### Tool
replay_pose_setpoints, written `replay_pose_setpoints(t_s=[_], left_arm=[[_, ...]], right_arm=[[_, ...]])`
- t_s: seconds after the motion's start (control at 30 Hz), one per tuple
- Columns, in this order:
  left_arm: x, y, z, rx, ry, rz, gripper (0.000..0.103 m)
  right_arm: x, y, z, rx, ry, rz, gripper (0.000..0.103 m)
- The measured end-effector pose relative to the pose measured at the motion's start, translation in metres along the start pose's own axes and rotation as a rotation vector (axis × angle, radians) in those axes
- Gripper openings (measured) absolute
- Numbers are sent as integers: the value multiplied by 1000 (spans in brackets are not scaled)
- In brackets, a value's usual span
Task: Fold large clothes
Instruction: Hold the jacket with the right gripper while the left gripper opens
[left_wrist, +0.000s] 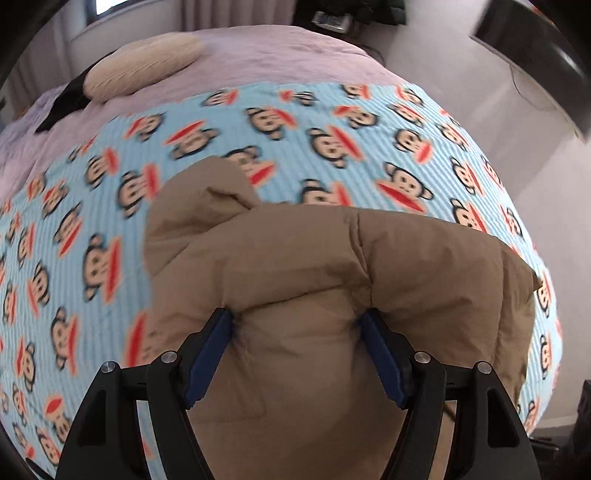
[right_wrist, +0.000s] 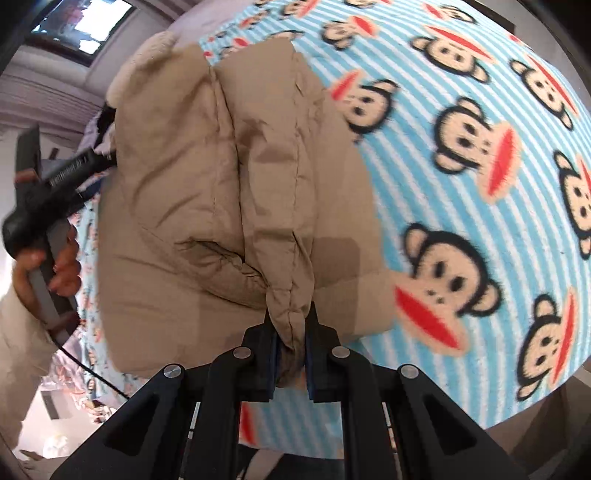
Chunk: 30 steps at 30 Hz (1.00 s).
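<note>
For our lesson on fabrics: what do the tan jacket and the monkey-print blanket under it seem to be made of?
Jacket: probably a matte woven shell, nylon or polyester, over soft filling; it puffs between stitched seams and bunches thickly where the right gripper pinches it. The lighter hood looks fleecy.
Blanket: likely fleece; the surface looks fuzzy and unshiny, though blur leaves this uncertain.

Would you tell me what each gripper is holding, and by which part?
Both hold the tan padded jacket: the left gripper clamps a thick puffy fold, the right gripper pinches a narrow bunched edge.
</note>
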<state>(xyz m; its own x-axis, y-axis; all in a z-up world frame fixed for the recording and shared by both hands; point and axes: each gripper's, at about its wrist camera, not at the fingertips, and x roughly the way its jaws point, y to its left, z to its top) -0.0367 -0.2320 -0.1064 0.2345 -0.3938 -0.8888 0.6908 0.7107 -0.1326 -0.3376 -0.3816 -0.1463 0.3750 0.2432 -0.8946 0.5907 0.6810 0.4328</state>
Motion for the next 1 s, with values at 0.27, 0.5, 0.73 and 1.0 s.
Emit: replay_pose_setpoints(t_s=[0.27,0.5,0.73,1.0], left_arm=[[22,-24,11,17,19,41,73],[27,-28,11,16,14,70,73],[36,-28,11,0,6,102,75],[23,-29,10,8,16,116,75]], right_arm=[[-74,-35,13,87,-135,5,18],[-84,6,77,-33,-232,74,50],[16,13,135,7,-162,-14,15],[37,1,133,15,-94,-35,14]])
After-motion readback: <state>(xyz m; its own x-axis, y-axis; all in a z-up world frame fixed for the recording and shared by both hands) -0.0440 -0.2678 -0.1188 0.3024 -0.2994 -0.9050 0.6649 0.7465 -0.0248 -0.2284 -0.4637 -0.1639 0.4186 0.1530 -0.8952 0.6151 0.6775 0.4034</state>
